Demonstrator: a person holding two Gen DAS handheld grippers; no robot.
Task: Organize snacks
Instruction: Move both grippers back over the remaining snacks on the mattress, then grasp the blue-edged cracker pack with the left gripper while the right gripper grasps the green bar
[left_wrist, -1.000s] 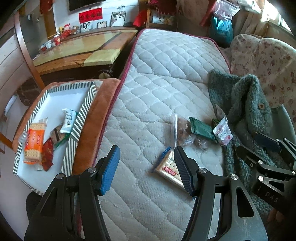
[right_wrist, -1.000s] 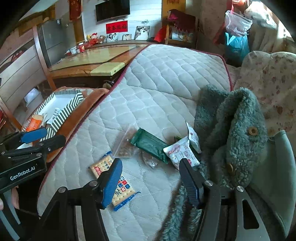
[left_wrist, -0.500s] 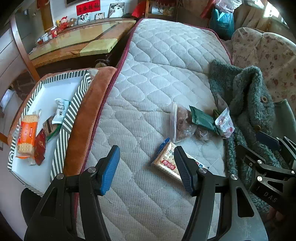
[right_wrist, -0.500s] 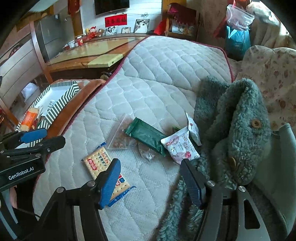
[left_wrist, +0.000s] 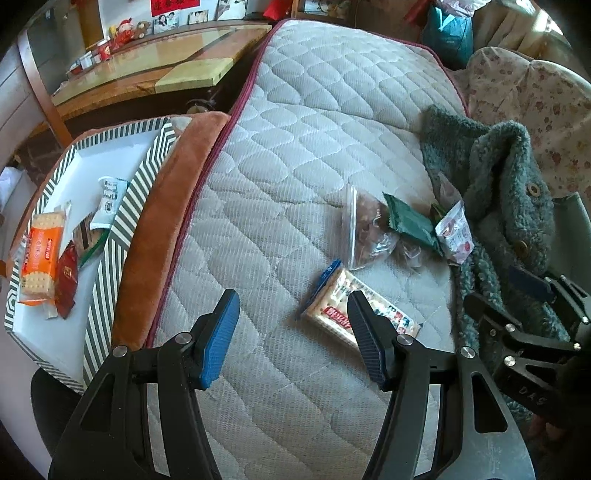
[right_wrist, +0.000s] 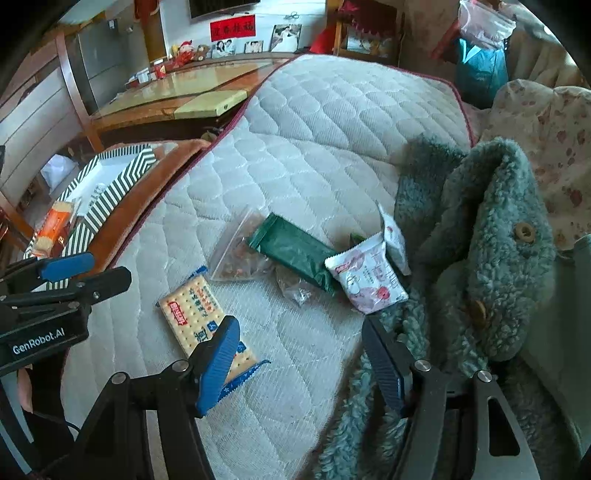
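Note:
Several snacks lie on the quilted mattress (left_wrist: 295, 155): a cracker pack (left_wrist: 338, 299) (right_wrist: 192, 314), a clear bag of nuts (left_wrist: 364, 229) (right_wrist: 240, 254), a green packet (left_wrist: 408, 219) (right_wrist: 295, 254) and a pink-white packet (left_wrist: 454, 232) (right_wrist: 365, 280). A striped tray (left_wrist: 122, 236) (right_wrist: 107, 199) at the left holds an orange cracker pack (left_wrist: 40, 254), a red packet (left_wrist: 66, 277) and a white packet (left_wrist: 109, 203). My left gripper (left_wrist: 291, 332) is open and empty, just left of the cracker pack. My right gripper (right_wrist: 301, 360) is open and empty, near the cracker pack's end.
A teal fleece coat (left_wrist: 509, 192) (right_wrist: 491, 258) lies at the right, touching the snacks. A brown cushion (left_wrist: 159, 221) separates tray and mattress. A wooden table (left_wrist: 147, 74) stands behind. A floral pillow (left_wrist: 535, 110) lies at the far right.
Both grippers have moved forward and lower toward the snacks on the mattress; the cracker pack now sits close to both sets of fingers. Both stay open.

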